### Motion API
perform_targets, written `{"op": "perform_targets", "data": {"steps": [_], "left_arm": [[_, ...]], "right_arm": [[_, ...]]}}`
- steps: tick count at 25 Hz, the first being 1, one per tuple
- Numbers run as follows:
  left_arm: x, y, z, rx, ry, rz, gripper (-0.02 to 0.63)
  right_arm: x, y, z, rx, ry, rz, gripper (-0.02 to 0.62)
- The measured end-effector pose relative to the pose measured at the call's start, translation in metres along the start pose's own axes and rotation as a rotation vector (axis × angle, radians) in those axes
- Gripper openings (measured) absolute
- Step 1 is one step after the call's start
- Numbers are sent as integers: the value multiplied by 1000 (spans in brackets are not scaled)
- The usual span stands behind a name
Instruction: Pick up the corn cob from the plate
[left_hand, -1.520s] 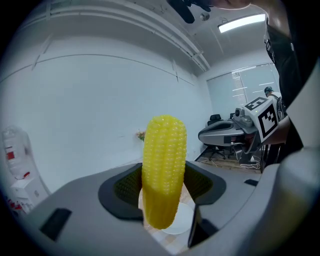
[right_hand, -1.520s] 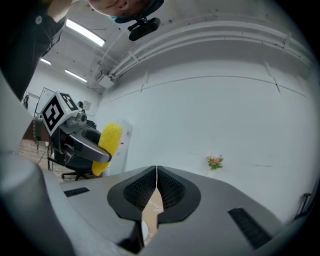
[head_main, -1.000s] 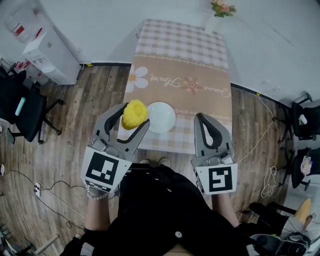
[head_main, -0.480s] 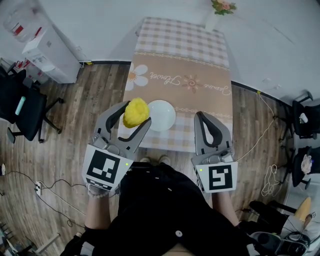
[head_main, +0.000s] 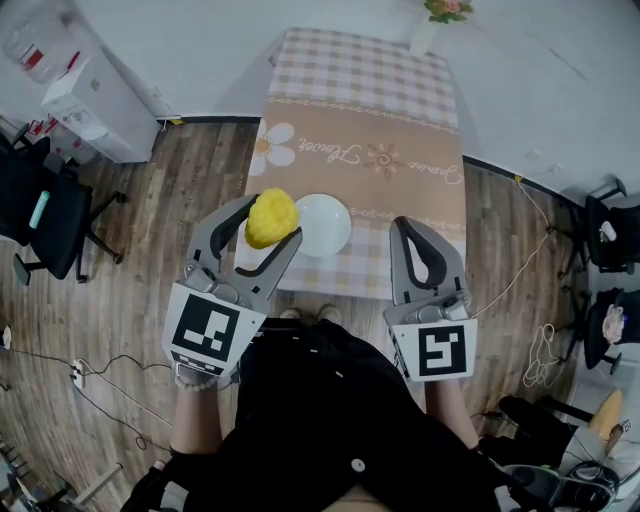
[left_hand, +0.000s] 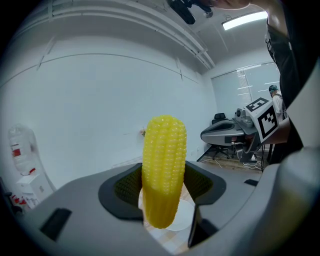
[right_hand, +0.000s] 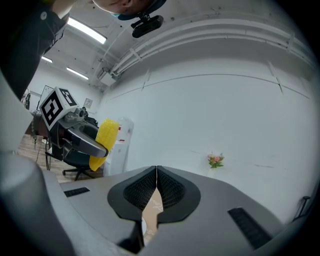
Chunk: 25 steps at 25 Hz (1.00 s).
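While left tongs (head_main: 272, 222) clamp the upright corn cob (left_hand: 164, 165), right tongs (right_hand: 157, 186) sit shut.

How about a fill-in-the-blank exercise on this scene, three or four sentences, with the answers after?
1. The left gripper is shut on the ____, which stands upright between its pads.
2. The right gripper has its jaws ____, with nothing between them.
3. The white plate on the table holds ____.
4. The vase at the table's far edge holds ____.
Missing words: corn cob; shut; nothing; flowers.
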<state>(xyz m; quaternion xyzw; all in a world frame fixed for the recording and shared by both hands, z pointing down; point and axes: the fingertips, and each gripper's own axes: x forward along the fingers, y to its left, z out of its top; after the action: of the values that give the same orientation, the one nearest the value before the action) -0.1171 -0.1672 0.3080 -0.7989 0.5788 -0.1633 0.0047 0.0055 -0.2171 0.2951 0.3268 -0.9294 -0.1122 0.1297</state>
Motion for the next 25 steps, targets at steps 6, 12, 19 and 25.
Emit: {"op": "perform_targets", "data": {"steps": [6, 12, 19, 25], "left_arm": [[2, 2, -1, 1, 1, 0, 261], [3, 3, -2, 1, 5, -1, 261], [6, 3, -3, 3, 5, -7, 261], [10, 6, -5, 12, 7, -7, 261]], "right_arm": [[2, -1, -1, 2, 0, -4, 41], [2, -2, 0, -7, 0, -7, 41], [2, -2, -3, -2, 14, -10, 41], [2, 0, -5, -6, 16, -4, 41]]}}
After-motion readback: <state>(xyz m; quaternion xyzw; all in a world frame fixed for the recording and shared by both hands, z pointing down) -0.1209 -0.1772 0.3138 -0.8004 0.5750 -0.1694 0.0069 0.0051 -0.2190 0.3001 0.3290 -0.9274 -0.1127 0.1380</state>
